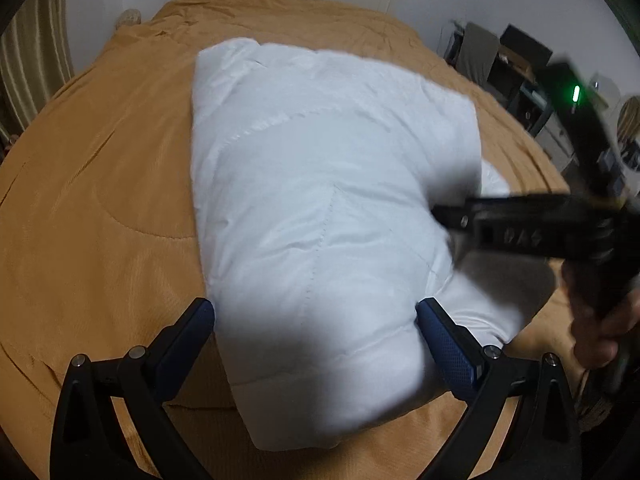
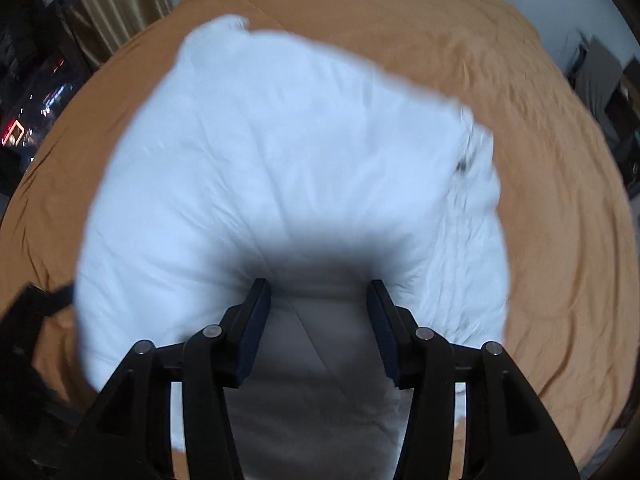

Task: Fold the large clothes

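Observation:
A white padded garment (image 1: 320,160) lies folded into a thick bundle on the orange bedcover (image 1: 100,200). My left gripper (image 1: 316,312) is open wide above the bundle's near end, with its blue pads (image 1: 448,344) on either side of the fabric and clear of it. The right gripper (image 1: 448,216) reaches in from the right, blurred, with its tip at the garment's right edge and a hand (image 1: 600,320) holding it. In the right wrist view the right gripper (image 2: 318,292) is open just above the garment (image 2: 280,140). Shadowed fabric shows between its fingers, and the pads do not press it.
The orange bedcover (image 2: 520,120) spreads all around the garment. A striped curtain (image 1: 28,72) hangs at the far left. Dark shelves and furniture (image 1: 516,64) stand beyond the bed's right side. A dark part of the other gripper (image 2: 36,320) shows at the lower left edge.

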Motion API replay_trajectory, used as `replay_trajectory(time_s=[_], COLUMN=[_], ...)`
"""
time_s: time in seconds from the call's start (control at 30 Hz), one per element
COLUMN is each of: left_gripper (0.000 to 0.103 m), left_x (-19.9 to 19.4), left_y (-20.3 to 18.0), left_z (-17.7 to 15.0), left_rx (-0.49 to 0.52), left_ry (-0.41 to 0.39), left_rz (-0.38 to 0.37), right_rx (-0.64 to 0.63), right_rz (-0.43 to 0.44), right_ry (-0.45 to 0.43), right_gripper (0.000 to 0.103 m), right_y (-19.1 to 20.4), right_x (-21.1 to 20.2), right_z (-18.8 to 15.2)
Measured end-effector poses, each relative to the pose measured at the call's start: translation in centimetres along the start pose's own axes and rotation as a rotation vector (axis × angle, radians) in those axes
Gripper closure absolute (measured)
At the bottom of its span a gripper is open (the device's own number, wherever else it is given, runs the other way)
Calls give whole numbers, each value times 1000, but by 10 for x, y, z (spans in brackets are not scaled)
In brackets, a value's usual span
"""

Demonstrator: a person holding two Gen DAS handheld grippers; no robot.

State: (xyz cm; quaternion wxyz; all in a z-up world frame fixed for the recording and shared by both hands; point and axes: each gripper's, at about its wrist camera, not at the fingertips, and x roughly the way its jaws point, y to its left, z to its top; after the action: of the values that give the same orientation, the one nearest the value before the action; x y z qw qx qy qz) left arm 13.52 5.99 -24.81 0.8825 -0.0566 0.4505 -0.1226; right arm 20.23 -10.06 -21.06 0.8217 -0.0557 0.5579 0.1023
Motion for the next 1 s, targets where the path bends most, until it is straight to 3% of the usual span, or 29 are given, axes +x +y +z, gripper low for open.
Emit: replay_trajectory(time_s=[0.1,0.2,0.3,0.37,0.43,0.5,0.57,0.7,0.77,0.87,0.93,1.0], left_gripper=[2,2,0,0,0,0,0,0,0,0,0,0], left_x=[-21,-3,19,23,23,26,28,33,34,31,28,29], left_y=[12,16,14,8,4,2,0,-9,-8,-3,1,4], left_z=[10,7,-4,-7,-7,-5,-6,-8,-9,-5,-7,-5], left_rx=[-61,-65,-70,-42,-10,3,15,40,39,27,28,-1], left_ry=[-102,-34,25,40,31,31,33,30,34,46,54,68], left_rz=[15,50,-11,-8,17,39,46,63,52,18,34,40], right_rx=[49,83,-26,-44,27,75,81,93,96,106,183,223], right_rz=[30,58,-3,-36,16,31,23,112,110,-23,-2,-27], right_ry=[-21,-73,-134,-102,-63,-77,-162,-244,-200,-130,-106,-117], right_gripper=[50,50,46,36,36,38,38,38,40,43,43,45], right_y=[-17,-24,-13,-10,-24,-33,-30,-21,-17,-22,-40,-47], right_x=[6,-12,-22,-16,-12,-22,-42,-45,-20,29,31,8], right_z=[-9,-17,-38,-55,-58,-43,-20,40,64,72,72,68])
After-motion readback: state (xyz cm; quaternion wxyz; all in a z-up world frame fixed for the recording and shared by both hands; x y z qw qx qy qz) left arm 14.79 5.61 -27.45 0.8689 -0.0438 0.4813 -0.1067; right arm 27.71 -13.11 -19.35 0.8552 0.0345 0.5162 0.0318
